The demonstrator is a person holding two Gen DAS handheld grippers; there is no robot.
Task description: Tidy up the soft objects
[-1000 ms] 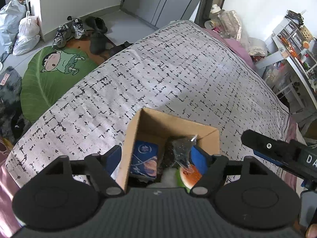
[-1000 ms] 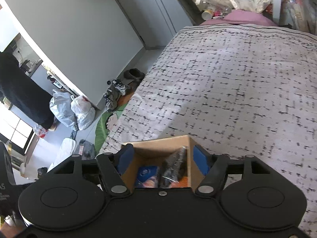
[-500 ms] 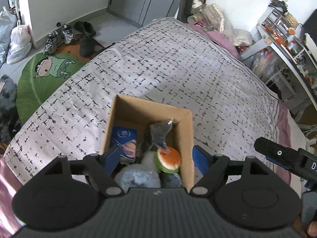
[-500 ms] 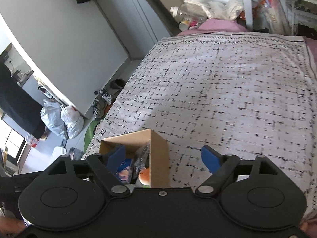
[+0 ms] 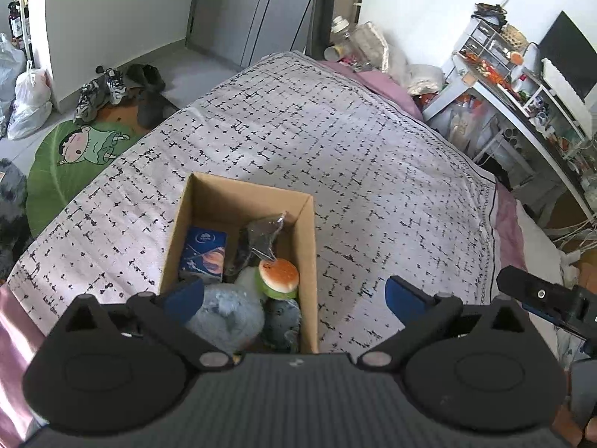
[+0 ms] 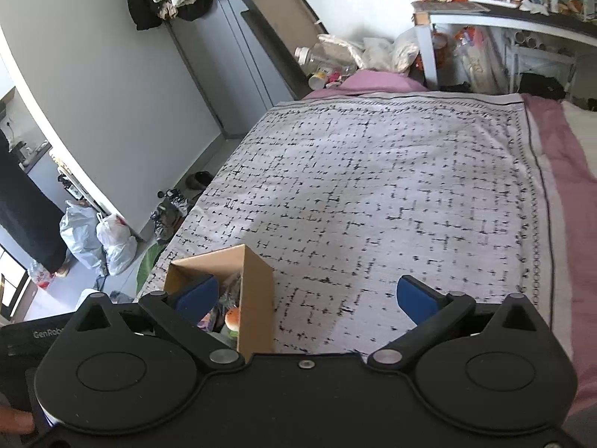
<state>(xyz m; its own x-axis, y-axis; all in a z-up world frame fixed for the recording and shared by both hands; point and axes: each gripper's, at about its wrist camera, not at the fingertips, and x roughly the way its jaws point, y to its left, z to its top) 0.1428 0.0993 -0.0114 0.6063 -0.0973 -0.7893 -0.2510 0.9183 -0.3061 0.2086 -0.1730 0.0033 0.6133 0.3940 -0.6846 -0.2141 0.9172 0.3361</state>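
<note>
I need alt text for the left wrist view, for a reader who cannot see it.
An open cardboard box sits on a patterned bedspread, holding a burger plush, a blue tissue pack and a grey plush toy. The left gripper is empty above it, jaws opening.

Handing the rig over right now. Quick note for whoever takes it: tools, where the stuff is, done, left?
Left tool: jaws opening, nothing gripped; the cardboard box wall stands between the fingers.
Right tool: jaws opening, nothing gripped, box wall between the fingers too.
Box sits on the patterned bedspread. Inside: burger plush, blue-grey plush, blue tissue pack, dark plastic-wrapped item.
Done: soft things are boxed.
Left: nothing loose visible on the bed; check outside these views.
</note>
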